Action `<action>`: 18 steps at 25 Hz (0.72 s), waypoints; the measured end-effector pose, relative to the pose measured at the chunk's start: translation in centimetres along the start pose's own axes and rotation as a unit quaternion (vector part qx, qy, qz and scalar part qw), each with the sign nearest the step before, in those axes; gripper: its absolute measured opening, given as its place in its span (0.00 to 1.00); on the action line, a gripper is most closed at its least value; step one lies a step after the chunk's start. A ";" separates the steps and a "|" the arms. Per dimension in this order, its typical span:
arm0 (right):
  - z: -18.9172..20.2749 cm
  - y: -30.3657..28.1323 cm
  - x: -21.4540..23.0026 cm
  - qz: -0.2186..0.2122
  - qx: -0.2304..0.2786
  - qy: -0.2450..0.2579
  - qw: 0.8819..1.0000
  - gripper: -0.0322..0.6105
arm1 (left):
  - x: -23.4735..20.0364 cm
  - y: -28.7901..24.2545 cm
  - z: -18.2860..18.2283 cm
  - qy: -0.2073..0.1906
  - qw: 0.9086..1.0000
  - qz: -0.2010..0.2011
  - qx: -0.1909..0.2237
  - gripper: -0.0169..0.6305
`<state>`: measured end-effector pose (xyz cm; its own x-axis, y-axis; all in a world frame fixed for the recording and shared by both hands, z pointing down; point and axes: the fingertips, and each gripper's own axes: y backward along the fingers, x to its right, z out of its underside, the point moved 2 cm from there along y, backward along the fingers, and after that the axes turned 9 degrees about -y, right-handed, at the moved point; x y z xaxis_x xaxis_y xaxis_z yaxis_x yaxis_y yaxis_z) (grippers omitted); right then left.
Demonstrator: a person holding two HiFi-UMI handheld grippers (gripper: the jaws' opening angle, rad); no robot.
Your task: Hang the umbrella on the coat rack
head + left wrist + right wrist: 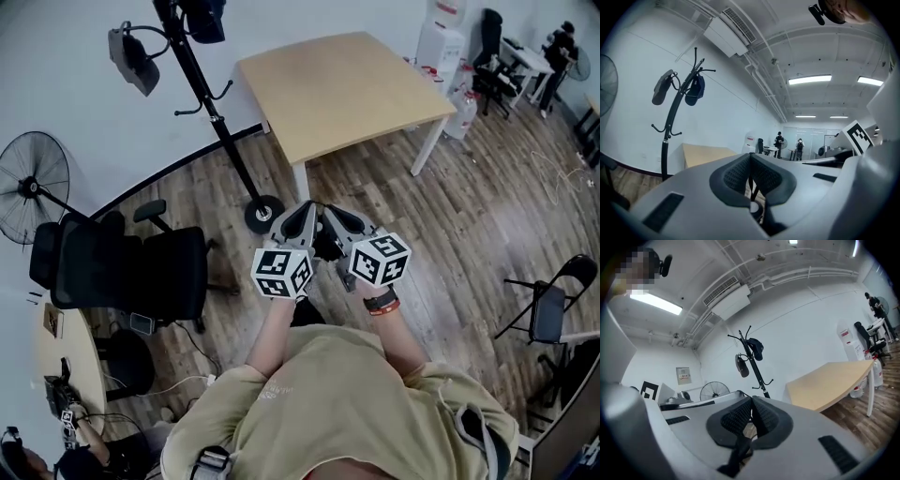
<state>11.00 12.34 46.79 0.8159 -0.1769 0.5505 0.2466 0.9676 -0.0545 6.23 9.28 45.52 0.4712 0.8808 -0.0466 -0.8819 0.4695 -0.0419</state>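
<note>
While the person holds both tools close together at chest height, the coat rack (pixel 217 122) stands ahead and to their left, its round base on the wood floor just short of the two grippers. The left gripper (pixel 302 214) has its ribbed pads pressed together, and its own view shows a thin dark strap (pixel 751 190) pinched in the seam and hanging below it. The right gripper (pixel 337 217) is likewise clamped. Its view shows the dark strap (pixel 736 453) running from the pads down toward the lower left.

Between and beneath the two grippers, nearer the person than the rack's base, sits a dark bundle that looks to be the umbrella (pixel 328 246). Most of it is hidden by the grippers, and it is well clear of the rack's hooks.

High on the rack, a grey folded item (pixel 131 58) hangs from a hook on the side away from the table (pixel 347 89). A dark blue item (pixel 204 19) hangs close against the pole near the top. The light wooden table stands just beyond the rack, to its right.
</note>
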 end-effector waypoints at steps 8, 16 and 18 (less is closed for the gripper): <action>-3.0 -15.7 0.3 -0.016 -0.025 0.004 1.000 0.08 | -14.2 -4.7 -2.4 0.009 0.999 -0.030 -0.012 0.06; -3.1 -27.4 1.2 -0.038 -0.054 0.003 0.998 0.08 | -25.1 -8.4 -2.3 0.022 0.998 -0.055 -0.019 0.06; -2.9 -29.4 1.2 -0.045 -0.055 -0.001 0.997 0.08 | -27.1 -8.8 -2.1 0.027 0.998 -0.060 -0.016 0.06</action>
<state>6.26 -16.89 46.63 0.7868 -0.2620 0.5588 0.3755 0.9218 -0.0964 1.24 -18.85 45.09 0.5750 0.8127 -0.0938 -0.8180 0.5692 -0.0832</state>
